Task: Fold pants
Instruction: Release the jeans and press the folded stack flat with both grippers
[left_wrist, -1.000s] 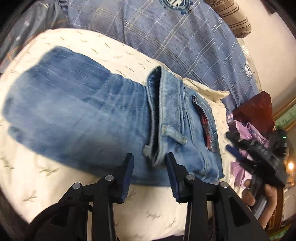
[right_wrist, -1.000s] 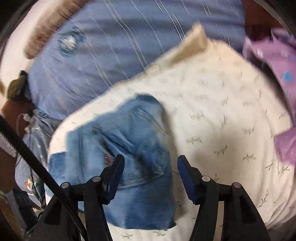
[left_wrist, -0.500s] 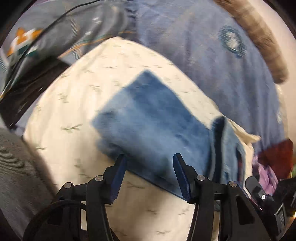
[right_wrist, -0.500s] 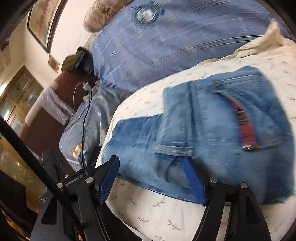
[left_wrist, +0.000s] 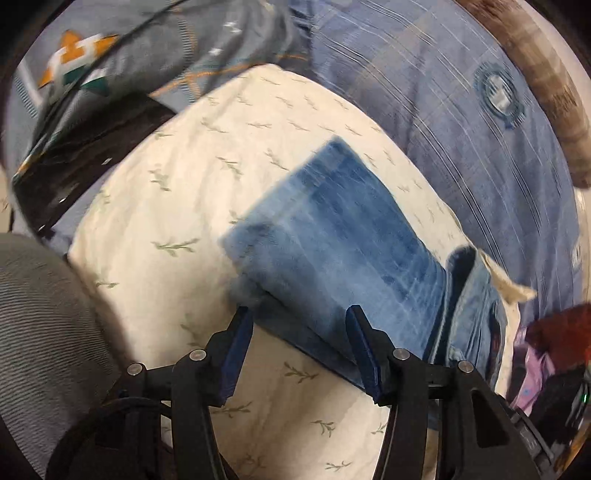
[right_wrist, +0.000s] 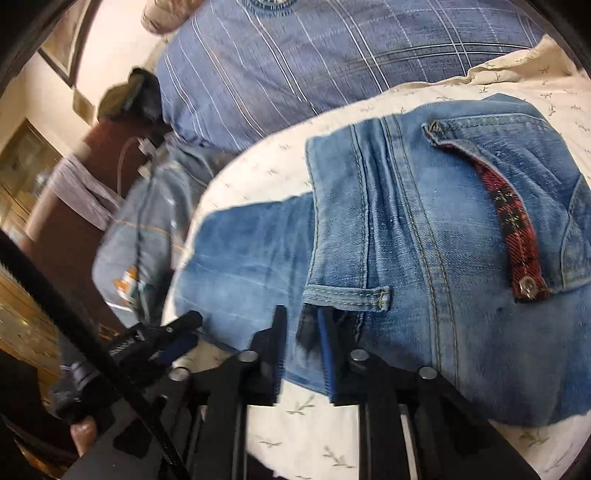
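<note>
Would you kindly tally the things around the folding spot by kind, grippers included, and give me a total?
Jeans: 1
Cream leaf-print pillow: 1
Blue plaid bedcover: 1
Grippers: 2, the left gripper open around the jeans' near edge, the right gripper closing on their waistband edge
Total: 5

A: Item one: jeans, blurred in my left view; their waistband end is cut off by the picture's right edge.

B: Item two: I cannot read the emblem on the blue bedspread, too smeared.
</note>
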